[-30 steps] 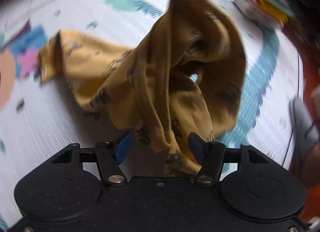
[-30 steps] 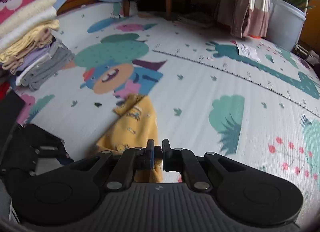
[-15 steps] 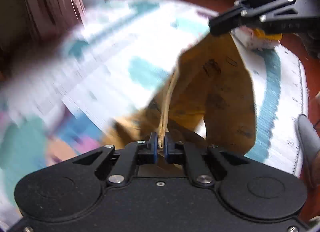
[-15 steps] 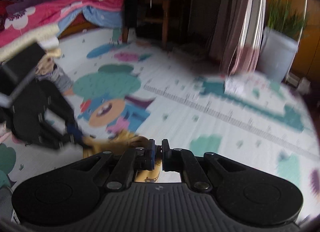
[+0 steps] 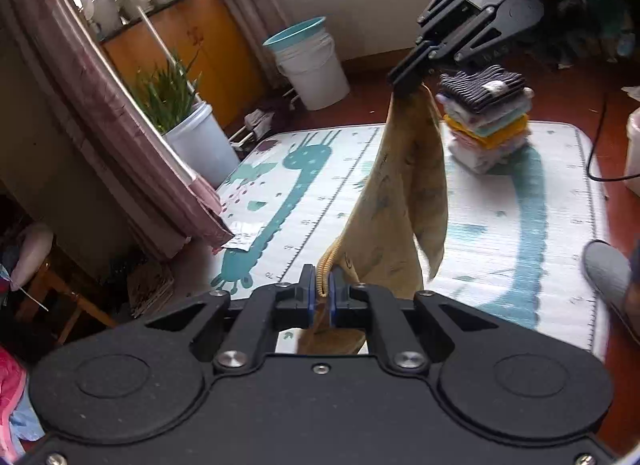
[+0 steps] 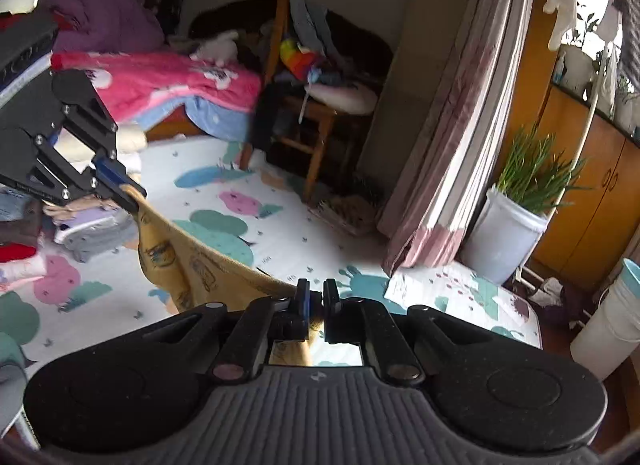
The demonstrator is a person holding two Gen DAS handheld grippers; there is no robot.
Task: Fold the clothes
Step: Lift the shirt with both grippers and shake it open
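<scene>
Below me lies a play mat (image 5: 500, 201) with animals. My yellow shirt (image 5: 404, 201) hangs in the air above it. My left gripper (image 5: 321, 292) pinches one edge. My right gripper (image 6: 316, 301) pinches another edge, up at 1 o'clock. Folded clothes (image 5: 486, 117) sit stacked behind.

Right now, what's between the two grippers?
Only the yellow garment, hanging from right gripper down to left gripper; left wrist view shows it.

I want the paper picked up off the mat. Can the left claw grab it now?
Probably not. The left claw is shut on the yellow shirt, which also hangs from the right claw. The paper lies bare on the mat, but the shirt must go first.
</scene>
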